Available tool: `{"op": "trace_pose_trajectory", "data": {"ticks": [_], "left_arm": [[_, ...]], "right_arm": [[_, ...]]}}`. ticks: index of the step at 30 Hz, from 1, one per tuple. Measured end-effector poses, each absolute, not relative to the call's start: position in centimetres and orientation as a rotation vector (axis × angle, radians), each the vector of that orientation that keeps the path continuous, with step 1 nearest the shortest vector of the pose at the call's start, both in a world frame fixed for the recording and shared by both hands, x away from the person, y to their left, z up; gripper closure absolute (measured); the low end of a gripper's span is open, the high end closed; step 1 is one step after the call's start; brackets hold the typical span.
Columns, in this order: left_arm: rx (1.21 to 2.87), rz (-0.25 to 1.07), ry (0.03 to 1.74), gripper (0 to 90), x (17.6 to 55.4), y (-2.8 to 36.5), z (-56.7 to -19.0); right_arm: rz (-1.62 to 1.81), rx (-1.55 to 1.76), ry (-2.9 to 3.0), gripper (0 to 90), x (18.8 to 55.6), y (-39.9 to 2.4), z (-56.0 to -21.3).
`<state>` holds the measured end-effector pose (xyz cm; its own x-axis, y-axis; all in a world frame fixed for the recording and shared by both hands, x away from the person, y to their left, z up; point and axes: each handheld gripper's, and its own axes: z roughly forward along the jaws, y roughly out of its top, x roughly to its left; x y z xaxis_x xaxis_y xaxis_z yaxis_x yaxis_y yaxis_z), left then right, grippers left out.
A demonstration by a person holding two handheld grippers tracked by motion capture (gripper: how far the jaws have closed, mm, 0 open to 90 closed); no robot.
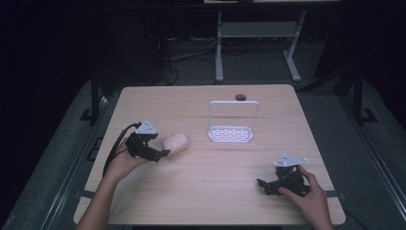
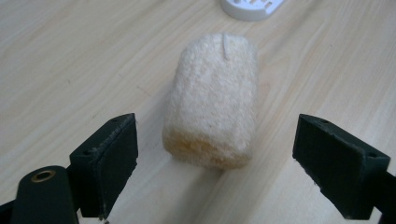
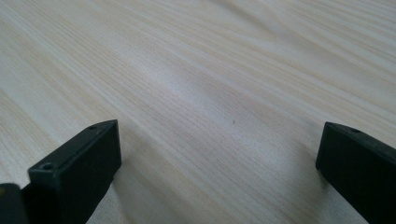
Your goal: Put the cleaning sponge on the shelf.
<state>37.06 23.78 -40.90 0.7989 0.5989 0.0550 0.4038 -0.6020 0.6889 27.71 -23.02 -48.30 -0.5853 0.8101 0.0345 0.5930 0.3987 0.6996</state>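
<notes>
A beige loofah sponge (image 1: pixel 175 142) lies on the wooden table (image 1: pixel 215 191), left of centre. In the left gripper view the sponge (image 2: pixel 212 116) is a rough cylinder lying lengthwise just ahead of the jaws. My left gripper (image 1: pixel 164 154) points at its near end and is open (image 2: pixel 215 168), jaws wide on either side, not touching it. My right gripper (image 1: pixel 261 184) rests low at the table's front right, open (image 3: pixel 217 172), with bare wood between its jaws.
A white rack (image 1: pixel 231 133) with a slotted base and a tall wire frame stands behind the sponge, right of centre; its edge (image 2: pixel 250 10) shows in the left gripper view. A dark round hole (image 1: pixel 240 97) sits at the table's far edge.
</notes>
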Motion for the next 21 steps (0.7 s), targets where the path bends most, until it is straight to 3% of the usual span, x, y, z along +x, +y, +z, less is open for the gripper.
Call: {"op": "trace_pose_trajectory", "data": {"ticks": [21], "left_arm": [[2.32, 0.31, 0.683, 13.7, 40.1, 21.1, -41.1]], "right_arm": [[0.984, 1.222, 2.349, 0.0, 27.7, -23.0, -48.3]]}}
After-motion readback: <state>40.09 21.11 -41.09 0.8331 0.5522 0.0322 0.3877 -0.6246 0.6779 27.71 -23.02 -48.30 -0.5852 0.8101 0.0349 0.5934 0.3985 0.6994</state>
